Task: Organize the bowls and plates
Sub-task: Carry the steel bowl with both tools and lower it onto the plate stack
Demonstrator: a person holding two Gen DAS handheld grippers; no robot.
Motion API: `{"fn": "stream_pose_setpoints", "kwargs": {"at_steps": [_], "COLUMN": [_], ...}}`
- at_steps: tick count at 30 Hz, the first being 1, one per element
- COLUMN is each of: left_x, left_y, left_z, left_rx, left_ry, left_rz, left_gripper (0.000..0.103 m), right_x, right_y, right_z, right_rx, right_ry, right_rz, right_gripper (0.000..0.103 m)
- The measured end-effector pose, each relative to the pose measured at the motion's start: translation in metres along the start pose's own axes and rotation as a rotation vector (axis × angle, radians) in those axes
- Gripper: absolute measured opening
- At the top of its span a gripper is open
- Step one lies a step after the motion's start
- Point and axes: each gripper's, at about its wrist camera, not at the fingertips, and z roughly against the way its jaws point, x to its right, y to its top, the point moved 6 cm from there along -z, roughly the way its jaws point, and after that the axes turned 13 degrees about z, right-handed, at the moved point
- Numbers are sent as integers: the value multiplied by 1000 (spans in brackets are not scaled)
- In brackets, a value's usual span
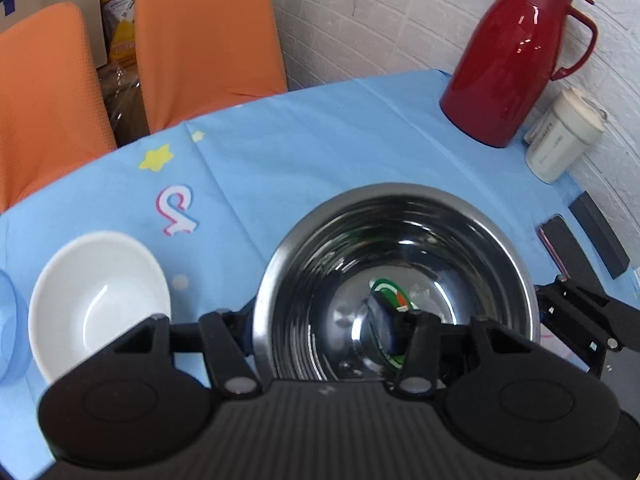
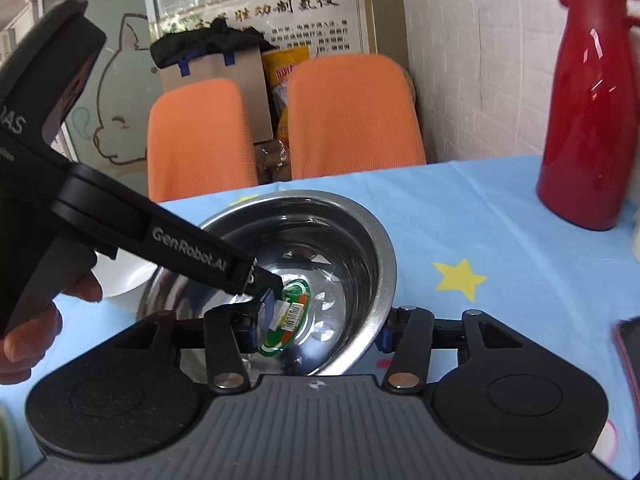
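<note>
A steel bowl with a green sticker on its bottom stands on the blue tablecloth. My left gripper is shut on its left wall, one finger outside and the blue pad inside. The right wrist view shows that gripper, held by a hand, reaching into the steel bowl. My right gripper straddles the bowl's near right wall, its jaws apart with a gap still showing. A white bowl sits to the left, with a clear blue bowl at the edge.
A red thermos jug and a white jar stand at the back right by the brick wall. A phone and a black box lie at the right. Two orange chairs stand behind the table.
</note>
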Motion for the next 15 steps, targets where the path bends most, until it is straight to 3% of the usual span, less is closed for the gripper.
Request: {"fn": "stream_pose_setpoints", "kwargs": {"at_steps": [9, 15], "left_x": [-13, -22], "left_y": [-111, -152], "left_z": [45, 60], "left_rx": [-72, -84], "left_ry": [48, 62], "left_rz": [67, 74], "left_gripper": [49, 49], "right_x": [-55, -88], "right_y": [-61, -91], "right_z": [70, 88], "right_rx": [-34, -70], "right_ry": [107, 157], "right_rz": [-4, -3], "right_gripper": [91, 93]}}
